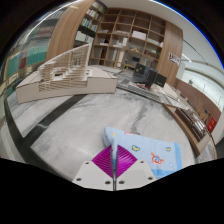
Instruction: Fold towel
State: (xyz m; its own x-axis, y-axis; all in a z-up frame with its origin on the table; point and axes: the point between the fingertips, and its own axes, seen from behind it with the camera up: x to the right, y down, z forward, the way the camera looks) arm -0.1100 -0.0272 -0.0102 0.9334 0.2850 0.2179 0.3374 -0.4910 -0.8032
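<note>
Gripper [116,163] clenched, magenta pads [105,160] pressed together on a fold of the towel [150,153]. Light blue cloth with small printed figures, spreading from the fingertips toward four o'clock over the pale marbled tabletop [70,125]. Wooden shelving [130,35] far off at twelve o'clock.

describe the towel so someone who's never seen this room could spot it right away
Start at the grey marbled floor below the tall wooden shelving. The towel lies there at the gripper, whose pink-padded fingers pinch its near edge. It is the only pale blue cloth, printed with small coloured pictures.
</note>
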